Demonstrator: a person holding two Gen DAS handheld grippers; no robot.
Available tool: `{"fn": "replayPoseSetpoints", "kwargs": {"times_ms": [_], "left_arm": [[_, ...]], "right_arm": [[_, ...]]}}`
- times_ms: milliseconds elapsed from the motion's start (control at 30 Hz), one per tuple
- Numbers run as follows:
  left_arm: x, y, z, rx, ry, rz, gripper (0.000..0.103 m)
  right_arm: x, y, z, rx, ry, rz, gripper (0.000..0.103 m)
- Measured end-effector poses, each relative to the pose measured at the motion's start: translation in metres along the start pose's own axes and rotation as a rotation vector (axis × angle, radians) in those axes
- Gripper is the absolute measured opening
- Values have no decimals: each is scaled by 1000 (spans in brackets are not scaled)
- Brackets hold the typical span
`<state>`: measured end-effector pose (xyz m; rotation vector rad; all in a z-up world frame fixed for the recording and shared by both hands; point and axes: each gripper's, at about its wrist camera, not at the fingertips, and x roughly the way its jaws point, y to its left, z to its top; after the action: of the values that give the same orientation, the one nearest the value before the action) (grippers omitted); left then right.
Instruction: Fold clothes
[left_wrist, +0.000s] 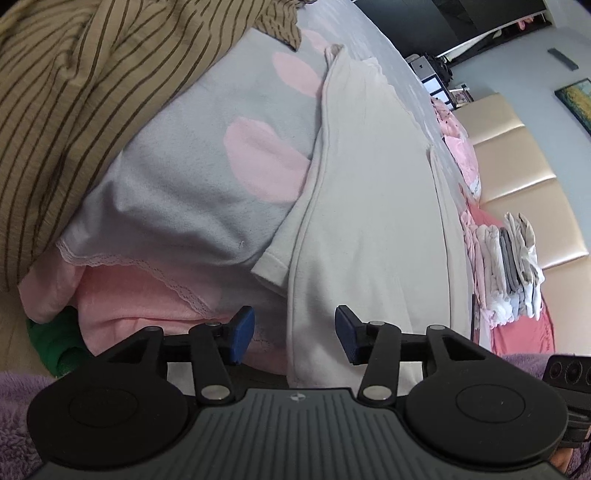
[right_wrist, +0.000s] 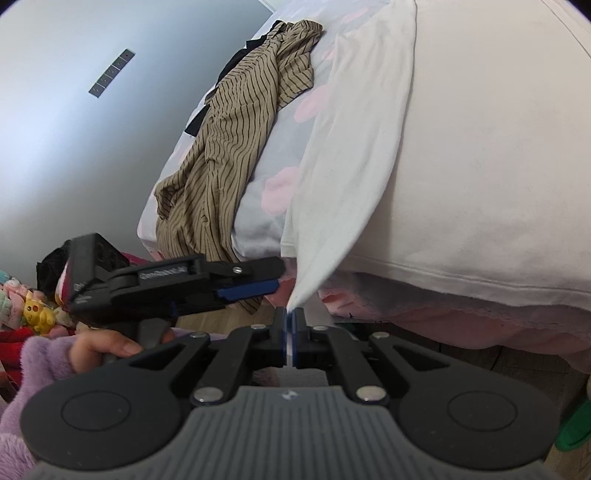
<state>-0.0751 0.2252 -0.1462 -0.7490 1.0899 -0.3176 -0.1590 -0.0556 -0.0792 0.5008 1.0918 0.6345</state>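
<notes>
A white garment (left_wrist: 373, 206) lies spread on the bed, its edge hanging over the bed's side. It also fills the right wrist view (right_wrist: 461, 177). My left gripper (left_wrist: 294, 334) is open, its blue pads on either side of the garment's near edge, holding nothing. It shows from the side in the right wrist view (right_wrist: 247, 290). My right gripper (right_wrist: 290, 332) is shut on a corner of the white garment, which pulls into a taut point at the pads.
A tan striped shirt (left_wrist: 70, 92) lies crumpled on the grey bedcover with pink shapes (left_wrist: 192, 162). A pink sheet (left_wrist: 140, 299) hangs below. Folded clothes are stacked (left_wrist: 509, 266) by the beige headboard (left_wrist: 524, 173). Plush toys (right_wrist: 33, 310) sit at the left.
</notes>
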Motion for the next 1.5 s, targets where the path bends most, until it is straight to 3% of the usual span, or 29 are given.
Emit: {"fn": "replayPoseSetpoints", "kwargs": {"times_ms": [133,267,433,733,867,967,1033,1200,1367,1500], "left_arm": [[15,18,-5,-122,-16,-119,45],[27,28,-8,-163,14,-154,44],[23,33,-10,-186,21,-201,25],[-4,26,-16,-184,-22,-194,23],[1,23,-17,-172,4,-161,22],[-3,19,-16,-130,-5,-134,6],[-10,17,-15,-126,-35,-119,3],[-31,4,-16,-82,-116,-152,2],[-47,3,-17,-83,-160,-119,2],[-34,8,-10,-95,-108,-64,2]], "right_arm": [[-2,-3,1,21,-10,15,3],[-4,-7,3,52,-19,20,3],[-4,-10,4,67,-17,23,3],[-2,-13,3,87,12,-36,3],[-1,-13,3,89,18,-39,3],[-1,-13,2,88,16,-46,3],[-1,-14,2,94,16,-53,3],[3,-13,0,93,35,-43,3],[5,-3,0,46,42,3,3],[16,-2,0,32,70,-23,3]]}}
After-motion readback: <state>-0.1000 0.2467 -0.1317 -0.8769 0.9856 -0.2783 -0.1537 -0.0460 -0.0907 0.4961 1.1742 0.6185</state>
